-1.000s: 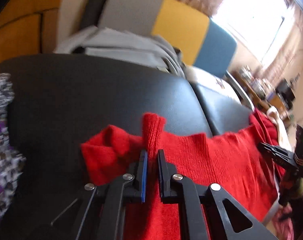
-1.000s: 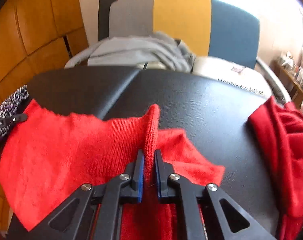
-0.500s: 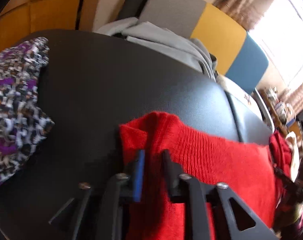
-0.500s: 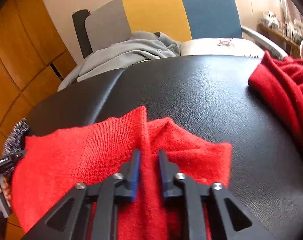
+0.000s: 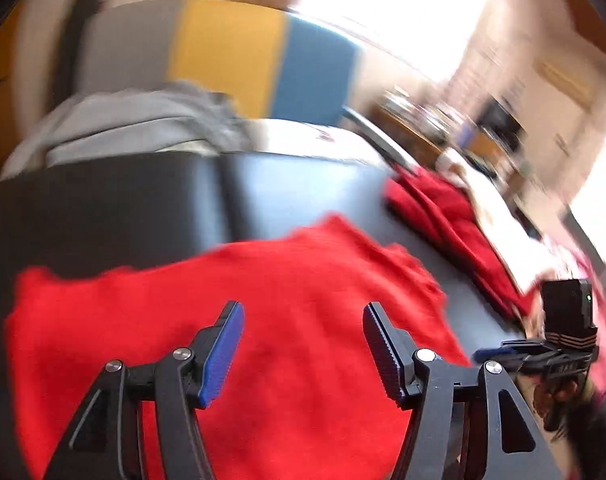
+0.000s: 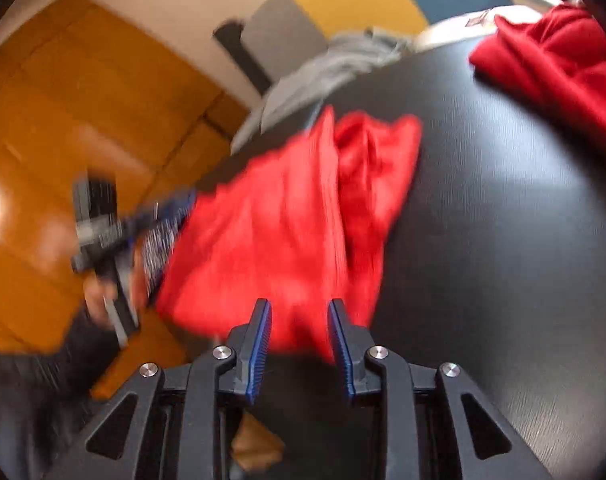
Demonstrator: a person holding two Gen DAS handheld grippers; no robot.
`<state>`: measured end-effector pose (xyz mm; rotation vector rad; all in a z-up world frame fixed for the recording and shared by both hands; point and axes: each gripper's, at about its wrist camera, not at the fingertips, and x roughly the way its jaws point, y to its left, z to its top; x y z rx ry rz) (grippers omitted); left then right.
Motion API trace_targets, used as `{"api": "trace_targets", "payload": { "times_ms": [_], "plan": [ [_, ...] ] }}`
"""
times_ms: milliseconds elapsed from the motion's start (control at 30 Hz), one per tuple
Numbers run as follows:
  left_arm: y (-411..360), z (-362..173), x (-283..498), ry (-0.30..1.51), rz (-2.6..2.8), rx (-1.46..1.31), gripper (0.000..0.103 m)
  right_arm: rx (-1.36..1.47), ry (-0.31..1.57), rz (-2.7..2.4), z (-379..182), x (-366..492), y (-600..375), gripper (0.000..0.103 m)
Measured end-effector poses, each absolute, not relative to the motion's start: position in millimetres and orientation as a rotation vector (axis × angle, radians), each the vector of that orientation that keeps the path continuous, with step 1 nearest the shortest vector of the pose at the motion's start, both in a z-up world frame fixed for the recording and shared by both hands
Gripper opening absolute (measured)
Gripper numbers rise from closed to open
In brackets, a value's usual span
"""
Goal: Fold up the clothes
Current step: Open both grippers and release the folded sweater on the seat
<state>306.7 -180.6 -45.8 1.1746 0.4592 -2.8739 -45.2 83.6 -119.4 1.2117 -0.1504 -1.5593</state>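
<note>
Fold in progress, red garment released.
Both the left hand-held gripper (image 5: 303,340) and right hand-held gripper (image 6: 299,336) stand apart, gripping nothing. Red garment (image 5: 231,320) lies loosely doubled at the near edge of the black worktop (image 6: 483,208); squaring and further folds remain.

Both grippers have let go: the left gripper (image 5: 303,344) and right gripper (image 6: 299,340) now gape, and the red sweater (image 5: 263,320) lies flat at lower centre.
</note>
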Motion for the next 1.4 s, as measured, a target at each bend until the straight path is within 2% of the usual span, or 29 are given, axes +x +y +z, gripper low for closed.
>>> {"api": "trace_targets", "payload": {
  "times_ms": [267, 433, 533, 600, 633, 667, 733, 1000, 1067, 1133, 1267, 1400],
  "plan": [
    [-134.1, -56.5, 233.0, 0.289, -2.918, 1.349, 0.062, 1.131, -0.172, -1.498, -132.6, -50.4, 74.6, 0.031],
    [-134.0, -75.2, 212.6, 0.253, -2.892, 1.417, 0.061, 1.201, -0.100, -1.321, -145.5, -62.8, 43.2, 0.033],
    [-132.7, -88.3, 208.9, 0.229, -2.876, 1.500, 0.061, 1.242, -0.060, -1.025, -144.4, -56.8, 27.0, 0.033],
    [-123.8, -94.7, 210.2, 0.169, -2.888, 1.535, 0.062, 1.275, 0.101, -0.890, -143.1, -41.8, 18.7, 0.033],
    [-118.9, -97.5, 210.9, 0.135, -2.895, 1.548, 0.062, 1.311, 0.187, -0.888, -147.0, -38.6, 16.7, 0.031],
    [-114.3, -98.8, 211.0, 0.109, -2.898, 1.547, 0.062, 1.337, 0.208, -0.884, -150.3, -40.7, 17.5, 0.021],
    [-105.4, -100.3, 210.7, 0.060, -2.902, 1.536, 0.062, 1.380, 0.242, -0.883, -155.8, -45.4, 20.1, 0.017],
    [-120.6, -84.5, 226.8, 0.323, -2.944, 1.454, 0.059, 1.390, -0.015, -1.121, -155.1, -57.6, 65.5, 0.020],
    [-131.8, -69.9, 246.0, 0.416, -2.954, 1.389, 0.059, 1.385, -0.042, -1.220, -144.8, -57.6, 78.2, 0.027],
    [-149.5, -55.8, 275.5, 0.472, -2.957, 1.301, 0.059, 1.371, -0.034, -1.349, -128.6, -57.7, 89.2, 0.034],
    [-201.7, -37.2, 354.1, 0.574, -2.880, 1.165, 0.059, 1.243, -0.012, -1.519, -83.4, -51.0, 79.3, 0.035],
    [-257.8, -33.0, 449.1, 0.664, -2.728, 1.060, 0.061, 1.079, 0.008, -1.567, -55.9, -29.7, 25.1, 0.036]
  ]
}}
